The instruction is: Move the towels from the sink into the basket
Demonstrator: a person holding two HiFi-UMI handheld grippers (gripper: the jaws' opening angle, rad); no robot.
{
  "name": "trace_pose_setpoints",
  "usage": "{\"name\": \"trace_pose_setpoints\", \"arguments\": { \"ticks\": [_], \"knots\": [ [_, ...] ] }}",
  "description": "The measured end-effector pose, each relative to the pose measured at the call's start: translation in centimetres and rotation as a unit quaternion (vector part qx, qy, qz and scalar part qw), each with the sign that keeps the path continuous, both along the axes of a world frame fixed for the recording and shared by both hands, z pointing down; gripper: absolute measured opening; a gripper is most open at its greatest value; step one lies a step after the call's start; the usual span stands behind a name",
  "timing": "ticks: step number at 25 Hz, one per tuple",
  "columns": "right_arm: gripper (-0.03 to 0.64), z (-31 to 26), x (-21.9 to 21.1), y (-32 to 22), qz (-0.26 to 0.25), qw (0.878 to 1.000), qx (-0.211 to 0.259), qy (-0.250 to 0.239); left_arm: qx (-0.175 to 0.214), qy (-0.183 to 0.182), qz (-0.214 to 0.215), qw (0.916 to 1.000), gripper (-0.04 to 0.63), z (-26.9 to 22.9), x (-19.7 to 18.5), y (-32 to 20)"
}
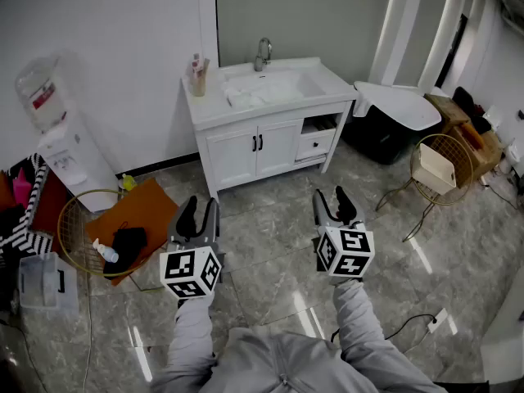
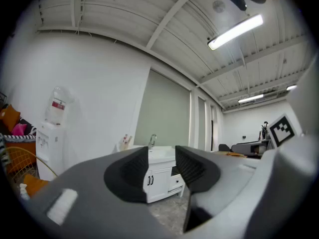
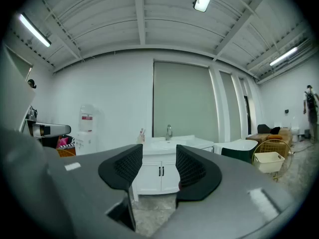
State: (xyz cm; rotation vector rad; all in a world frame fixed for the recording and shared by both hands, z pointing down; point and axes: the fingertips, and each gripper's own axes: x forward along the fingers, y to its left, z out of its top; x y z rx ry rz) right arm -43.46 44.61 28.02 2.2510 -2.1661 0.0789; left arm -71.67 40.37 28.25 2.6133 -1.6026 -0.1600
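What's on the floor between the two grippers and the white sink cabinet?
Nothing. In the head view, only bare, shiny floor lies between the left gripper, the right gripper and the sink cabinet.

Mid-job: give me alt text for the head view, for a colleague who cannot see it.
The left gripper and right gripper are held out, both open and empty, over a grey tiled floor, facing a white vanity. White towels lie in its sink; gold wire baskets stand at left and at right.

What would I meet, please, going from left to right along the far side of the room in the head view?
Water dispenser → cup → faucet → black bin → right-hand basket.
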Motion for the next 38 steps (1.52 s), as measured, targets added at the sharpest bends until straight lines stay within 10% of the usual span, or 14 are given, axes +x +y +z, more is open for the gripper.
{"name": "trace_pose_setpoints", "arguments": {
  "ticks": [38],
  "knots": [
    [0.196,3.2,0.5,-6.8,0.058,0.998,-0.003,-0.037,-0.016,-0.022,0.079,0.9965,0.207,3.0,1.0,-11.8]
  ]
}}
